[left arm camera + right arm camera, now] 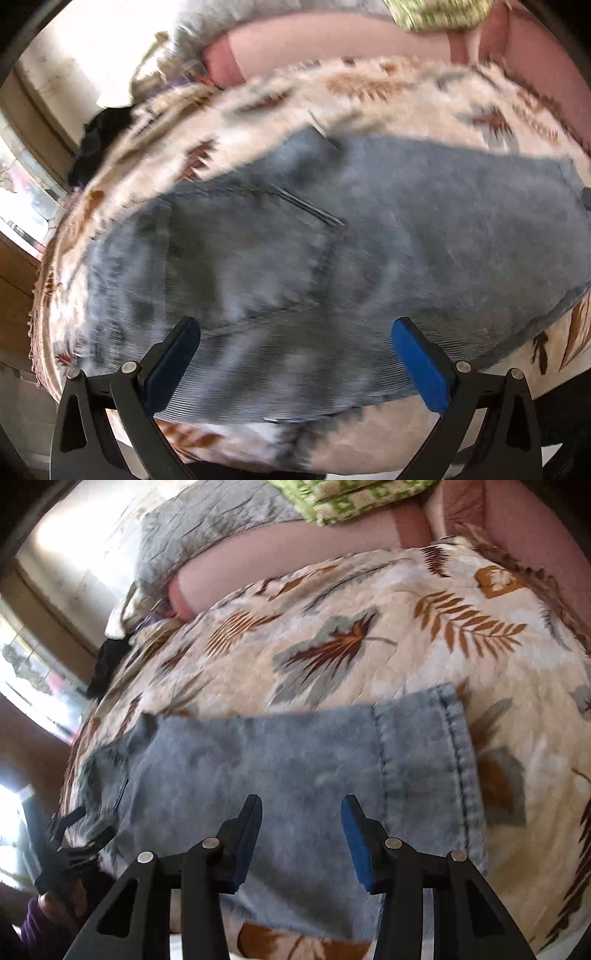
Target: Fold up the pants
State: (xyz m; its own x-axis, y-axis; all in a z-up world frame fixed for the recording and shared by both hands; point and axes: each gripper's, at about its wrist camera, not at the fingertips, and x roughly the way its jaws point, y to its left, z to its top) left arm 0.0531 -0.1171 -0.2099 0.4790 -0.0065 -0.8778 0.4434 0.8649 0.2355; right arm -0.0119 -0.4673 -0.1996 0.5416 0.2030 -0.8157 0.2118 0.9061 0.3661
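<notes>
Your left tool (295, 354) and right tool (301, 830) are hovering released over the faded blue denim pants (295, 760). Their long axis is running nine to three on the leaf-print bed quilt (332, 627), hem at your right tool's two o'clock.

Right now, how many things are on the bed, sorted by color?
Blue: 1, the jeans
Green and white: 1, the checked cloth
Grey: 1, the pillow
Black: 1, a dark cloth at the bedspread's edge
Total: 4
</notes>
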